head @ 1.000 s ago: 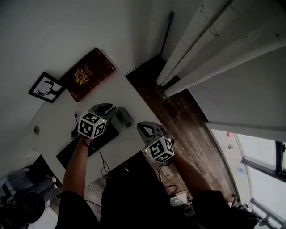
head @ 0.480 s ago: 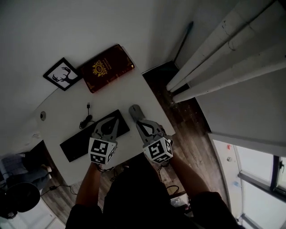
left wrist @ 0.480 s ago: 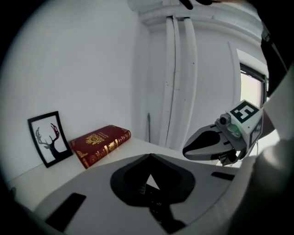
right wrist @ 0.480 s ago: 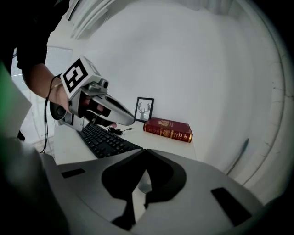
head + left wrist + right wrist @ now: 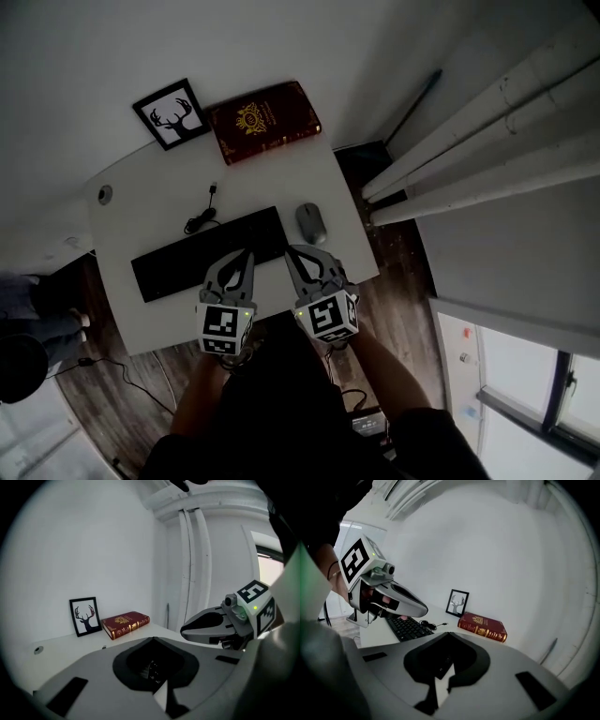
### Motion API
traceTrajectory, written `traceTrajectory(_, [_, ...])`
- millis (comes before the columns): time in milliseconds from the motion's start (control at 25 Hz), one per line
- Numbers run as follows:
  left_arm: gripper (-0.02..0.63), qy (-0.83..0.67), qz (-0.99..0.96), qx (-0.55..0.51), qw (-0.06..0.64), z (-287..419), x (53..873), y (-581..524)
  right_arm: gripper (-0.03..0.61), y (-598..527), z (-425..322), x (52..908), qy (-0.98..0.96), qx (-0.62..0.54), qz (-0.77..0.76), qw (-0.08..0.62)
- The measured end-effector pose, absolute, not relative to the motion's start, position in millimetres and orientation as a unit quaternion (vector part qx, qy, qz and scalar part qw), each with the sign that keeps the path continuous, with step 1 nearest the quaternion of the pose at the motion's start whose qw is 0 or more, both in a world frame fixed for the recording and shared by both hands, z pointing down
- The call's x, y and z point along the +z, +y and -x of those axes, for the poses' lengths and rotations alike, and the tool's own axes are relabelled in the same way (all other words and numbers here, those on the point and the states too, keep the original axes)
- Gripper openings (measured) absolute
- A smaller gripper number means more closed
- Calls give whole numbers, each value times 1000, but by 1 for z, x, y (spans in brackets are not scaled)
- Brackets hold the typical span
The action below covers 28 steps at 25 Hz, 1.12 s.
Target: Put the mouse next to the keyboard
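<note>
The mouse (image 5: 311,222) lies flat on the desk (image 5: 159,178), near its right edge and just beside the right end of the keyboard (image 5: 211,251), apart from it by a narrow gap. The keyboard runs across the middle of the desk; its cable (image 5: 204,211) coils behind it.

Over the desk's near edge, the left gripper (image 5: 242,257) and right gripper (image 5: 297,257) are each pressed together with nothing between the jaws. Neither touches the mouse.

Step in hand: placement appears complete. The next move likely calls only for keeping both grippers clear of the mouse.

At the far edge stand a book (image 5: 264,120) and a framed deer picture (image 5: 171,114). The book carries a gold emblem. No lettering or brand is legible anywhere.
</note>
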<state>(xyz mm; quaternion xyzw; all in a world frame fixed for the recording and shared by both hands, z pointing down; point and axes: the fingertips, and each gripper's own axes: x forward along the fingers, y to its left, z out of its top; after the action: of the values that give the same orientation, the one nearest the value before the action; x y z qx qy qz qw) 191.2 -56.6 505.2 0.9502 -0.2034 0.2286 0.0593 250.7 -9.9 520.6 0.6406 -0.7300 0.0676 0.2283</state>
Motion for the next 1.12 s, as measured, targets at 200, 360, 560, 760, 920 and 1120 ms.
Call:
traceTrajectory(200, [2, -239, -950, 196, 47, -158, 474, -39, 20, -1, -223, 488, -728, 45, -650, 213])
traceTrajectory(360, [2, -265, -951, 155, 47, -126, 442, -13, 20, 17, -190, 452, -726, 20, -658, 200])
traceTrajectory(560, [2, -283, -951, 112, 50, -81, 411, 22, 20, 54, -143, 405, -729, -10, -659, 184])
traceTrajectory(760, [2, -292, -950, 87, 62, -40, 387, 56, 20, 96, -119, 378, -722, -22, -670, 173])
traceTrajectory(920, [2, -301, -948, 84, 55, -21, 380, 78, 20, 118, -107, 371, -722, -31, -670, 167])
traceTrajectory(1120, [2, -312, -945, 81, 47, -20, 374, 99, 20, 141, -98, 346, -741, -15, -656, 144])
